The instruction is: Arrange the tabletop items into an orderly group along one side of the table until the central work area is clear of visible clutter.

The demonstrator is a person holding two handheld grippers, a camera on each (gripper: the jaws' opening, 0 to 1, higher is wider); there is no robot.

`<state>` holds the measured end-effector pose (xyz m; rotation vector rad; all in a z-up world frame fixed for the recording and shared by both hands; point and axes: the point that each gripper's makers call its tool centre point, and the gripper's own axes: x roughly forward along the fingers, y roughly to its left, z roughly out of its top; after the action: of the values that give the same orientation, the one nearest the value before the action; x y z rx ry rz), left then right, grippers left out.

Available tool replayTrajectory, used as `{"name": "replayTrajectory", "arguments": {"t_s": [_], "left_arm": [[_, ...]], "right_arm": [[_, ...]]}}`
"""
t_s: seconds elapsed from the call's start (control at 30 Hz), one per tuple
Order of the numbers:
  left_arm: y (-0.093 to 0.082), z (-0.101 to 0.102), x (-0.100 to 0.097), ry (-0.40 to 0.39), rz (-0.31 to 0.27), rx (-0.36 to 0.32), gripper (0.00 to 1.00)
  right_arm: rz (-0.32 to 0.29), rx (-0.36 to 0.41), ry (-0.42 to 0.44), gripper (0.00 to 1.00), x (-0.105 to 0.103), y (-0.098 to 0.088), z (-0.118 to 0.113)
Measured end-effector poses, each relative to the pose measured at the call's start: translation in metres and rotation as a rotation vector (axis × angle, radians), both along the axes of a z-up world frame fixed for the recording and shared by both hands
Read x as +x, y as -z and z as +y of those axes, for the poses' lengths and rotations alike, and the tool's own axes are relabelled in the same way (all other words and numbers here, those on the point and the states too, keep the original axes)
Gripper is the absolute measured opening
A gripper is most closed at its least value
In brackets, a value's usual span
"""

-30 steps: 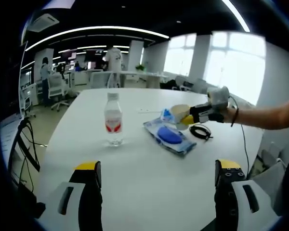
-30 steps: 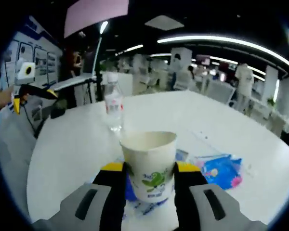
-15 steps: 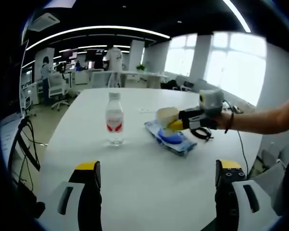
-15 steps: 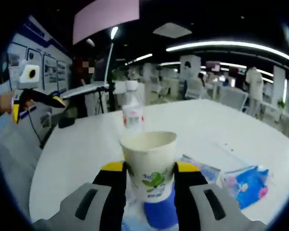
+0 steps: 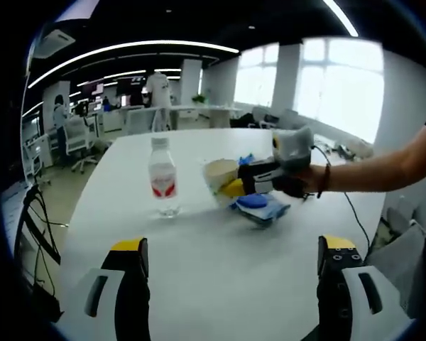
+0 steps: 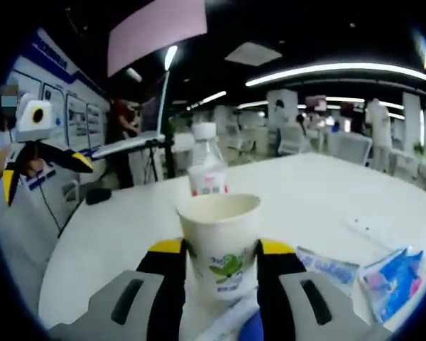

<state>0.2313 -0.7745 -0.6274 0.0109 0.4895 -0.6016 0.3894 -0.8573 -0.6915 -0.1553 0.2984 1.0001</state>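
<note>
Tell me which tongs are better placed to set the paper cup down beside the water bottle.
Right. The right tongs already grip the paper cup, close to the water bottle. The left tongs are open, holding nothing, farther back.

We count one water bottle [image 5: 162, 176], one paper cup [image 5: 220, 177], and two blue packets: one packet [image 6: 326, 269] printed with writing, another blue packet [image 6: 392, 281] at the right edge in the right gripper view.

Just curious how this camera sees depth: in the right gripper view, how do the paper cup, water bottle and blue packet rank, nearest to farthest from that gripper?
1. Paper cup: held between the fingers.
2. Blue packet: low right.
3. Water bottle: behind the cup.
</note>
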Motion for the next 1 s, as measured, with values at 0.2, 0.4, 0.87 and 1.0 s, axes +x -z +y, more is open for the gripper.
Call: {"name": "replayTrajectory", "arguments": {"t_s": [0.2,0.4,0.87,1.0], "left_arm": [[0.000,0.003,0.003,0.000,-0.005,0.002,0.97],[0.004,0.008,0.005,-0.010,0.000,0.004,0.97],[0.007,0.008,0.008,-0.007,0.008,-0.016,0.97],[0.009,0.008,0.008,-0.003,0.010,-0.007,0.97]], "right_arm": [[0.017,0.028,0.023,0.35,0.009,0.008,0.007],[0.022,0.037,0.039,0.35,0.014,0.015,0.013],[0.040,0.077,0.145,0.35,0.038,0.027,0.018],[0.019,0.081,0.167,0.35,0.042,0.026,0.019]]}}
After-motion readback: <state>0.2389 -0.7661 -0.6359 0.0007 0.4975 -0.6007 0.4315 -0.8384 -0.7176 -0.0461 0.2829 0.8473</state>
